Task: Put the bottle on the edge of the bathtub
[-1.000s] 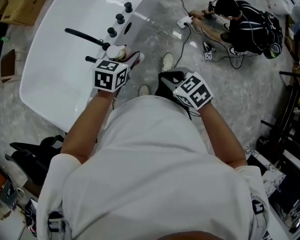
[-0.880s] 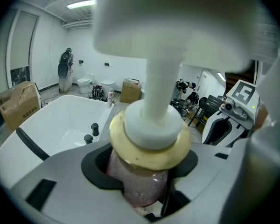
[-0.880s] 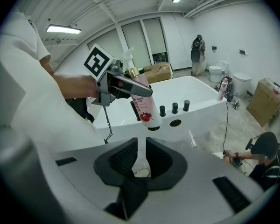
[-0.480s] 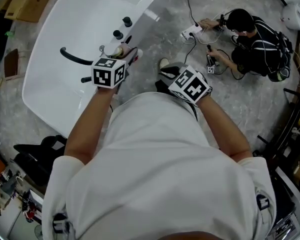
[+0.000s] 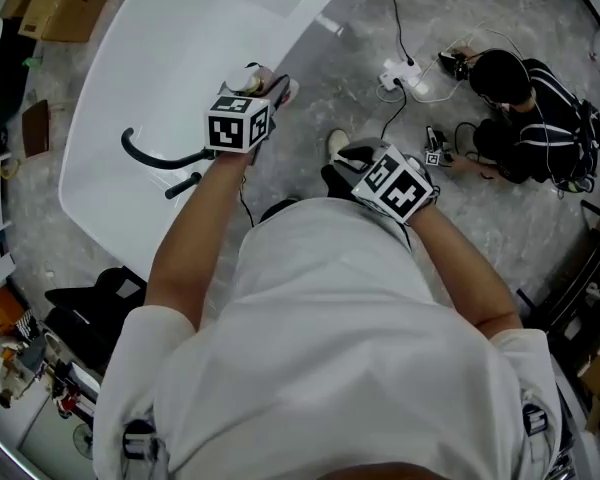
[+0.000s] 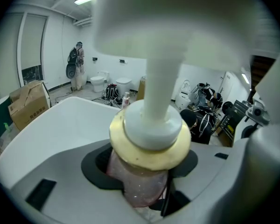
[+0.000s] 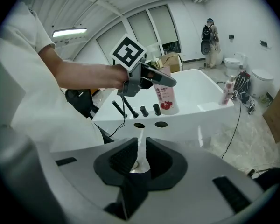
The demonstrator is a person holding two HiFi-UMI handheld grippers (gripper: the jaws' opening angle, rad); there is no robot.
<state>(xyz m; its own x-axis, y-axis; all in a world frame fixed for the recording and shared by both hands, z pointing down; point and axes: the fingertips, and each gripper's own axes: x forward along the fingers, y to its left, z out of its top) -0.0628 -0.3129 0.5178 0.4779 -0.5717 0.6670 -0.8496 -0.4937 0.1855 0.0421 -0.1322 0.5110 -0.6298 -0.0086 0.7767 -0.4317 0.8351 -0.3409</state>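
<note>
1. Bottle [image 6: 140, 183] with a pink body, a gold collar and a white pump head is pinched by the left tongs [image 5: 263, 93], whose pads are pressed against the body below the collar.
2. It is held nearly upright over the rim of the white bathtub [image 5: 130, 88], just beside the black knobs [image 7: 150, 109]. Whether its base touches the rim cannot be told.
3. The right tongs [image 7: 140, 146] are drawn close together with only a thin slit between them. Nothing is pinched in them, and they are held off the tub's outer side, above the grey floor [image 5: 500, 218].
4. A black curved hose [image 5: 145, 154] is seen at the tub's near end.
5. A second pink bottle [image 7: 227, 91] is stood on the far corner of the rim.
6. A person in dark clothes [image 5: 525, 113] is crouched on the floor among white cables, well apart from the tub.
</note>
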